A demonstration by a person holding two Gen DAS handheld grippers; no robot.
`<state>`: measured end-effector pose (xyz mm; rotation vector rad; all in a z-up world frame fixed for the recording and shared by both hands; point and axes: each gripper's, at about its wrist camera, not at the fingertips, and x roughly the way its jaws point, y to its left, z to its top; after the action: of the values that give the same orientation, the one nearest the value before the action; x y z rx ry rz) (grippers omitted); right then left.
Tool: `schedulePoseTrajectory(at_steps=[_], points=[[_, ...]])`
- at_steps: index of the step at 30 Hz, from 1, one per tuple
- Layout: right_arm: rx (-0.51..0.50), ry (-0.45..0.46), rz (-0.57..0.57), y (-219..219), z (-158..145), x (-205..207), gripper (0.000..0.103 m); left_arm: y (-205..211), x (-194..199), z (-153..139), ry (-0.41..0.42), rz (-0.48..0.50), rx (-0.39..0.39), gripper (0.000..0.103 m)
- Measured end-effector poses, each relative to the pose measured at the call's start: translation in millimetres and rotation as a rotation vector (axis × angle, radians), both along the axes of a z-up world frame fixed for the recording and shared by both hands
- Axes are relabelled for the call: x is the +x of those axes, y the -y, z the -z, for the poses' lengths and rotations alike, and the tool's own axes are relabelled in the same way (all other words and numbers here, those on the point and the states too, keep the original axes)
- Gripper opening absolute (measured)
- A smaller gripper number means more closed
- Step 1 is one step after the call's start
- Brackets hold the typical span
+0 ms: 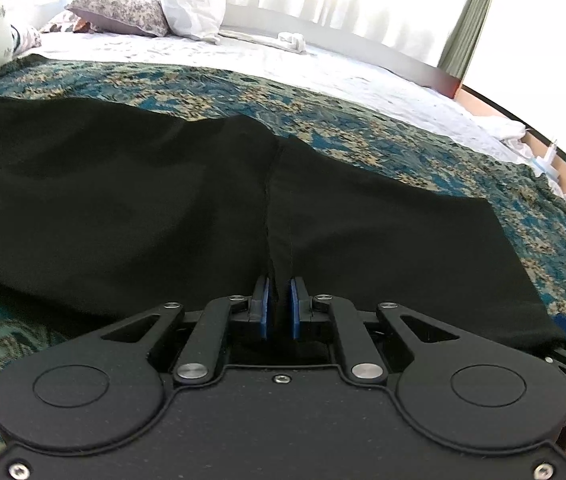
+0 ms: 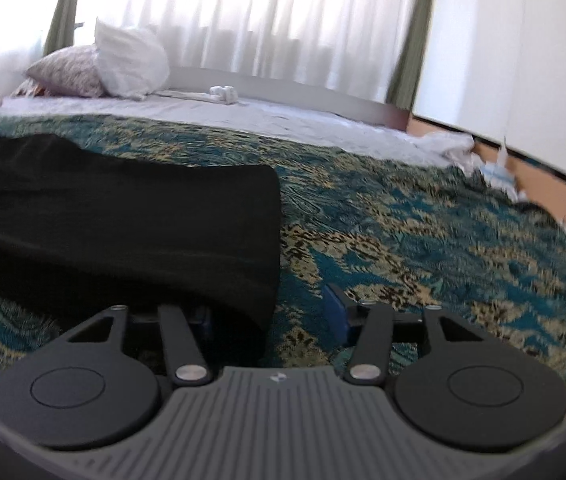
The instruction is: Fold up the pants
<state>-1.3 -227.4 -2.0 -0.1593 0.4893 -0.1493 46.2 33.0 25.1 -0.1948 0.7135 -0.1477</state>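
On the patterned bedspread (image 1: 363, 128), left tongs (image 1: 280, 304) pinch black pants (image 1: 123, 200); right tongs (image 2: 269, 312) gape around their corner.

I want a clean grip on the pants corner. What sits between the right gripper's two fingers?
In the right wrist view, the black pants corner and patterned bedspread lie between them.

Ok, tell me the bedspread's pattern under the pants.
Teal with tan and black ornamental motifs on the bedspread; right wrist view shows it best.
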Motion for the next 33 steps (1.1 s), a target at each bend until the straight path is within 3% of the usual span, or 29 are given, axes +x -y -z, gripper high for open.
schedulePoseTrajectory(at_steps=[5,8,16,33], points=[[-0.023,0.006,-0.023,-11.1,2.5,0.0,0.062,-10.6,1.1,2.2,-0.009,-0.021,-0.016,0.010],[-0.086,0.028,0.034,-9.7,5.3,-1.2,0.061,-6.1,0.1,2.1,-0.003,0.002,0.013,0.010],[-0.193,0.028,0.042,-3.3,3.1,-8.7,0.065,-3.5,-2.3,6.3,0.013,0.039,0.007,0.012],[0.059,0.001,0.001,20.5,-10.9,-34.6,0.081,-16.0,-6.5,11.5,0.027,0.041,-0.038,0.015]])
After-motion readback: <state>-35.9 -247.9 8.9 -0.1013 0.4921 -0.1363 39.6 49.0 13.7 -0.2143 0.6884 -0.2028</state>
